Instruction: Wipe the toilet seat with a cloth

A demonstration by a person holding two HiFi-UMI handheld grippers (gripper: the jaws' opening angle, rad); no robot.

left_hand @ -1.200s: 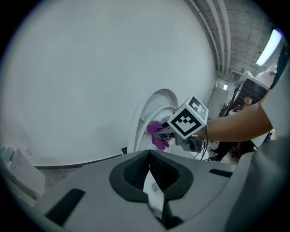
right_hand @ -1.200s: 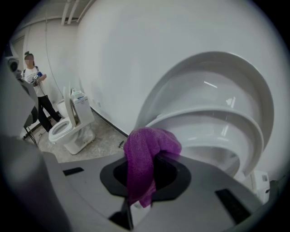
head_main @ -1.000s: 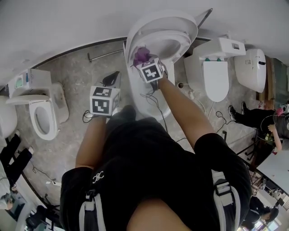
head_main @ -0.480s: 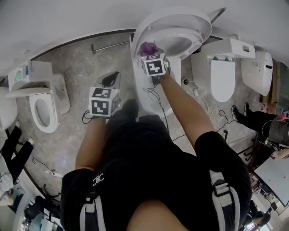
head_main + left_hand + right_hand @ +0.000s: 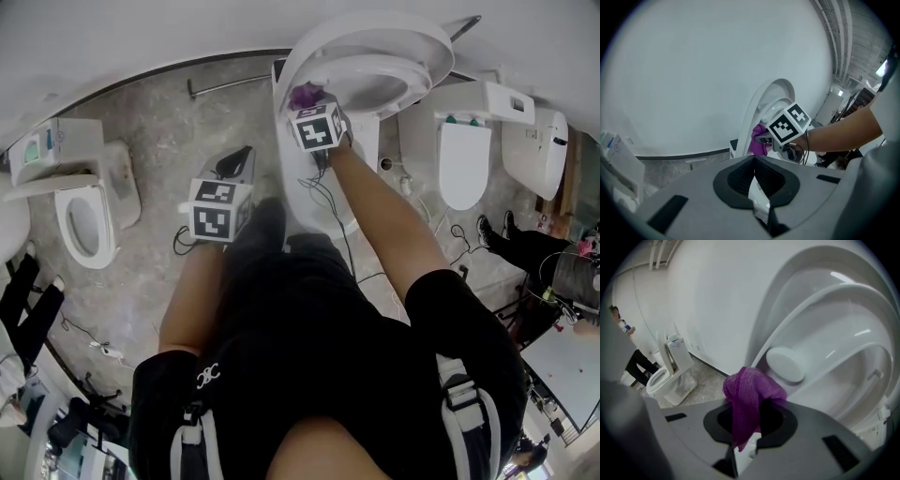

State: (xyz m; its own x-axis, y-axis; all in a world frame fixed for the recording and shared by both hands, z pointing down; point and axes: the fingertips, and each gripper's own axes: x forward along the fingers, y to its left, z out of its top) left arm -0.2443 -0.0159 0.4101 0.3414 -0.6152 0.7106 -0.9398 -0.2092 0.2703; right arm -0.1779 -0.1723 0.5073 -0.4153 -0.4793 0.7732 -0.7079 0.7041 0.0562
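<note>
Clamped on the crumpled purple knitted cloth (image 5: 749, 397), the right gripper (image 5: 743, 434) has sunk nearer the white plastic toilet seat (image 5: 820, 301) just ahead, so wiping seems about to start; the left gripper (image 5: 756, 192), jaws together and empty, idles well aside.

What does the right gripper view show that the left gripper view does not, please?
Only the right gripper view: the purple cloth clamped in the right gripper's jaws, a round bumper on the raised toilet seat, and another toilet on the floor. Only the left gripper view: the left gripper, jaws shut and empty, plus the right gripper from outside, its marker cube and the person's forearm. Both: the cloth, the raised seat, the white wall.
</note>
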